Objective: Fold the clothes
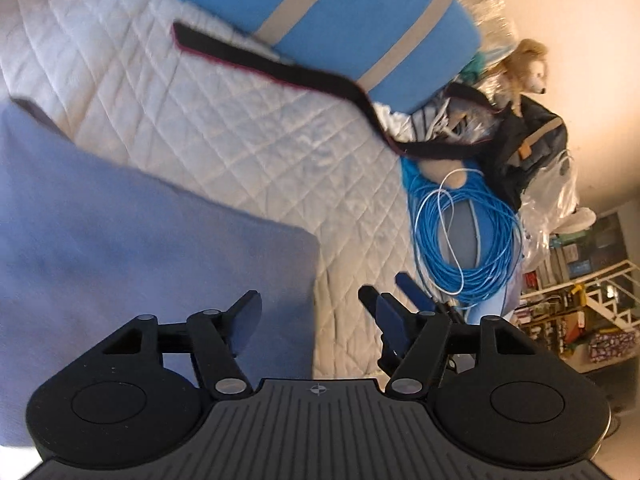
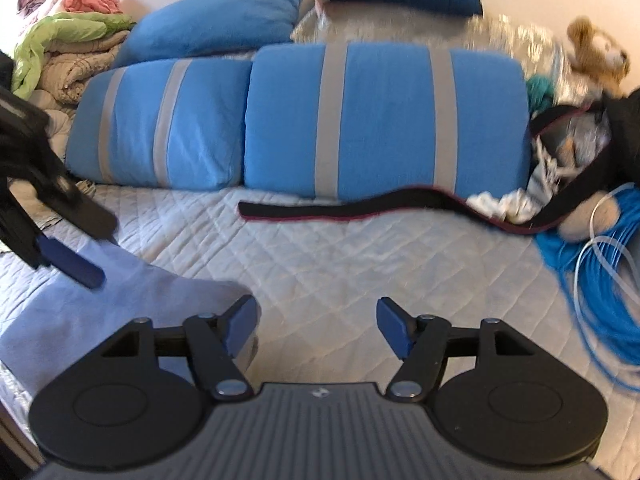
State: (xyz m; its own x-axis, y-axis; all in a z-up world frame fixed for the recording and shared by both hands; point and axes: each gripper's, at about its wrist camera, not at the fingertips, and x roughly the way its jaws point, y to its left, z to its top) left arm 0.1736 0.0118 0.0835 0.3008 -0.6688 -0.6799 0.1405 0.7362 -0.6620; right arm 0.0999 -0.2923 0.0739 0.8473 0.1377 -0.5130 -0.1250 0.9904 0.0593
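Lavender garment (image 1: 132, 232) lay flat on the quilted bed (image 1: 224, 120), left side, long axis not discernible. Left gripper (image 1: 310, 312) hung spread over its edge, empty. Right gripper (image 2: 318, 326) spread, empty, beside its corner.

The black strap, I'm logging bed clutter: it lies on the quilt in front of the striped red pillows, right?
Not quite. The black strap does lie on the quilt in front of the striped pillows, but those pillows are blue with grey stripes, not red. The right wrist view shows it plainly.
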